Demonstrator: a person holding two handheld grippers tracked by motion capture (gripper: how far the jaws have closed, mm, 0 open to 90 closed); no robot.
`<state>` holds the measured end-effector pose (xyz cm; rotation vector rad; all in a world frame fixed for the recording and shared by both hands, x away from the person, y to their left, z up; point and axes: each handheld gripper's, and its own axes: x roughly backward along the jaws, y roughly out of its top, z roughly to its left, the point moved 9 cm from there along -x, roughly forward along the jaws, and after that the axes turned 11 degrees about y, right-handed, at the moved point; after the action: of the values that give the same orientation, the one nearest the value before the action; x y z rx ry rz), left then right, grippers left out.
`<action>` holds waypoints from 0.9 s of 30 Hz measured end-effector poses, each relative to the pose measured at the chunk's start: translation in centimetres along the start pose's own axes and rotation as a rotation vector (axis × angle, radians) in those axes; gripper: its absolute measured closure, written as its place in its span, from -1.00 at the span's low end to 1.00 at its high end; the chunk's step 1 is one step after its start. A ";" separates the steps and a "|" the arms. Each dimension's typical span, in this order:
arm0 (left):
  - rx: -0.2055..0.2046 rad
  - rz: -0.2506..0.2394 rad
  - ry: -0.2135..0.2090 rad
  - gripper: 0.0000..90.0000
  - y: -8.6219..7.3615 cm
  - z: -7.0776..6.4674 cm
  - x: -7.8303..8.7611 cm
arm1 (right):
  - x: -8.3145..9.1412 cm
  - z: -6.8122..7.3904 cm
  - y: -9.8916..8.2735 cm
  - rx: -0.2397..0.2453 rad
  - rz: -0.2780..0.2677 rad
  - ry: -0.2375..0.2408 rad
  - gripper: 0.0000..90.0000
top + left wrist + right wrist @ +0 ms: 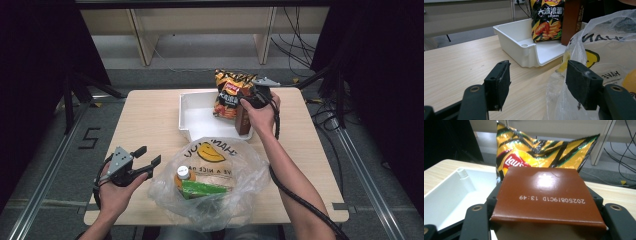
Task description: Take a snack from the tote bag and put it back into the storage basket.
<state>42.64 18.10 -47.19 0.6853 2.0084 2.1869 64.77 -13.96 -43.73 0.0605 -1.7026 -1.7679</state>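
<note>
two hand-held grippers are working this table, and we are listing them with what they are handling.

item one: right hand-held gripper, its jaws clamping a brown carton from both sides. we are holding the carton upright at the right end of the white tray, its base at or just above the tray floor; which of the two, we are unable to say. a chip bag is standing just beside it, apparently touching.

item two: left hand-held gripper, jaws standing apart with nothing between them, hovering at the near left of the table beside the plastic bag. inside the bag we are seeing a bottle and a green packet.

handling note, as we are judging it: we are unpacking the bag into the tray, and the carton is the piece in hand. to set it well, we are keeping it vertical, lowering until the base is sitting flat, and avoiding any push against the chip bag, which looks light and likely to topple. only then are we spreading the jaws, and lifting straight up so the pads are not dragging the carton over.
</note>
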 end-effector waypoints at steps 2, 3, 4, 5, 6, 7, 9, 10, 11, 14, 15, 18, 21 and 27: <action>-0.001 -0.001 0.000 -0.21 0.0 0.0 0.0 | -0.1 0.0 -0.1 -0.001 0.002 0.011 -0.17; -0.001 -0.001 0.000 -0.21 0.0 0.0 0.0 | 0.0 0.1 -0.1 -0.006 0.006 0.012 -0.17; 0.000 0.000 0.000 -0.21 0.0 0.0 0.0 | 0.0 0.2 -0.1 -0.009 0.011 0.010 -0.17; -0.001 0.000 -0.001 -0.21 0.0 0.0 0.0 | -0.1 0.1 -0.1 0.002 0.015 0.008 -0.17; -0.007 0.007 0.006 -0.21 0.0 0.0 0.1 | -0.1 0.0 -0.1 0.017 0.015 0.011 -0.18; -0.010 0.006 0.004 -0.21 0.0 0.0 0.0 | -0.1 0.1 -0.1 0.014 0.014 0.019 -0.18; -0.011 0.006 0.004 -0.21 0.0 0.0 0.0 | -0.1 0.3 -0.1 -0.006 0.021 0.020 -0.20; -0.010 0.006 0.004 -0.21 0.0 0.0 0.0 | -0.1 0.3 -0.1 -0.007 0.026 0.021 -0.21; -0.010 0.006 0.004 -0.21 0.0 0.0 0.0 | -0.2 0.4 -0.2 -0.007 0.034 0.031 -0.24; -0.006 0.008 0.004 -0.21 0.0 0.0 0.0 | -0.3 0.4 -0.4 -0.008 0.044 0.024 -0.34; -0.011 0.007 0.004 -0.21 0.0 0.0 0.0 | -0.3 0.5 -0.4 -0.009 0.041 0.023 -0.35; -0.005 0.001 0.000 -0.21 0.0 0.0 0.0 | -0.2 0.8 -0.7 -0.044 0.053 0.017 -0.40; -0.007 0.009 0.004 -0.21 -0.1 0.1 0.0 | 0.0 0.7 -0.5 -0.011 0.049 0.019 -0.41; -0.007 0.008 0.004 -0.21 0.0 0.0 0.0 | 0.8 1.1 -0.1 0.002 0.031 0.030 -0.41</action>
<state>42.65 18.05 -47.21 0.6894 2.0031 2.2004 63.60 -13.42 -43.32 0.0611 -1.6749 -1.7341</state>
